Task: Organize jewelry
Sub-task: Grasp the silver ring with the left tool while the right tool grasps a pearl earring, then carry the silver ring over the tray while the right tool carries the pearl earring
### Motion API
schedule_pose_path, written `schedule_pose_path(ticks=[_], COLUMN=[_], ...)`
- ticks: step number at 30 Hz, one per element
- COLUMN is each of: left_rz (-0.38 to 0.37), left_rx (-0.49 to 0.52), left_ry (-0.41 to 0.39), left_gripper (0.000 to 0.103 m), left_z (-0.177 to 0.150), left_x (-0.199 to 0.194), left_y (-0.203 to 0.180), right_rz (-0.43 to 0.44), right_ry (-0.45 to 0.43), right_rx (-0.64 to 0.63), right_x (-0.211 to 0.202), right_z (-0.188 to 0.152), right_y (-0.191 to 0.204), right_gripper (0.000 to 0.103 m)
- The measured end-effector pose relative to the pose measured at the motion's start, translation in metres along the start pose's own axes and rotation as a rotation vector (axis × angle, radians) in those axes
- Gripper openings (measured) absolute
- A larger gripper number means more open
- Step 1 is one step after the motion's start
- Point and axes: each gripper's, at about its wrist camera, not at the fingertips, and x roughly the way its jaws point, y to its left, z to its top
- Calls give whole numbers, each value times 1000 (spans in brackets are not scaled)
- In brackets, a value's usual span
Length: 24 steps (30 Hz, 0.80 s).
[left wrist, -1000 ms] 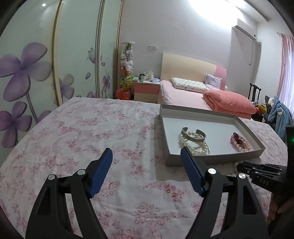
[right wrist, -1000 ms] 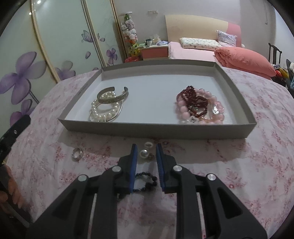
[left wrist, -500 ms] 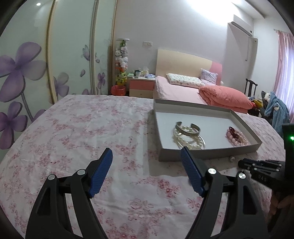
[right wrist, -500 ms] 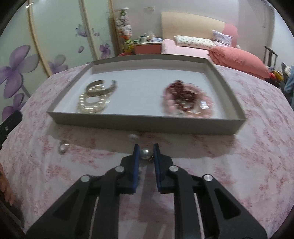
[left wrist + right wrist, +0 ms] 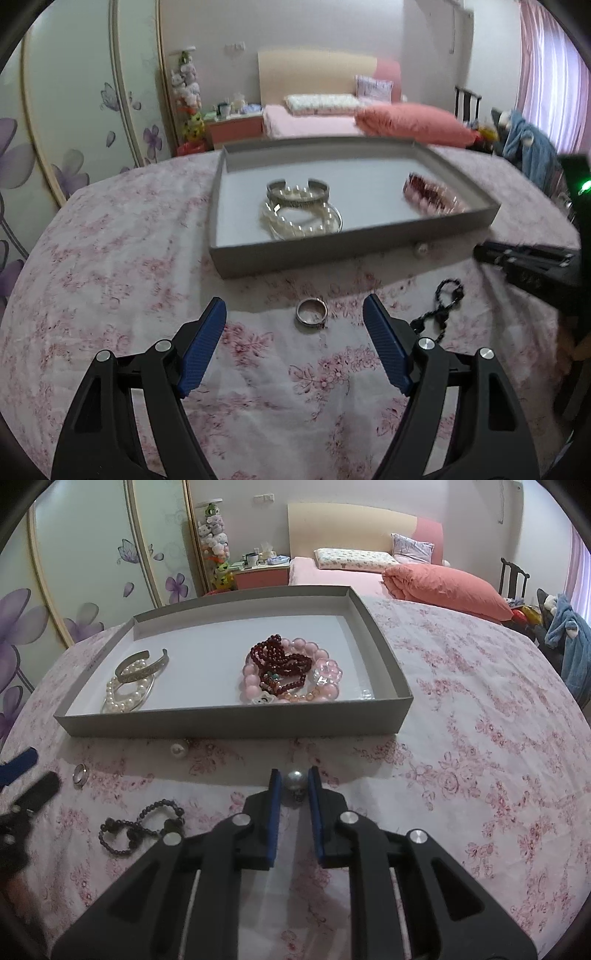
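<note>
My right gripper (image 5: 294,780) is shut on a pearl earring (image 5: 295,780), held above the floral cloth in front of the grey tray (image 5: 236,722). The tray holds a silver cuff with pearl bracelets (image 5: 129,688) at left and pink and dark red bead bracelets (image 5: 288,672) at right. A second pearl earring (image 5: 178,750), a silver ring (image 5: 80,773) and a black bead bracelet (image 5: 140,829) lie on the cloth. My left gripper (image 5: 295,314) is open, with the silver ring (image 5: 312,316) between its fingertips on the cloth. The tray (image 5: 332,254) lies just beyond.
The table carries a pink floral cloth (image 5: 480,738). The black bead bracelet (image 5: 441,306) lies right of my left gripper, and the right gripper's body (image 5: 532,262) is beyond it. A bed (image 5: 406,576) and wardrobe doors (image 5: 92,554) stand behind the table.
My left gripper has swung right and down toward the ring. My right gripper has lifted the pearl earring and shifted right, leaving the bead bracelet on the cloth.
</note>
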Motion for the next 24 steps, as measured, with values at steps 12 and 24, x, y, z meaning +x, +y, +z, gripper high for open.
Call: schedule_pose_path(ticks=[12, 24], left_rz=[12, 12], left_rx=[-37, -40], left_ry=[106, 103], left_gripper=[39, 23], left_z=[2, 2], left_x=[25, 24], left_y=[2, 3], right_rz=[9, 9], right_ry=[-1, -1], right_rx=[8, 9], right_x=[-1, -1], right_z=[0, 2], right_y=[-4, -4], right_gripper=[15, 14])
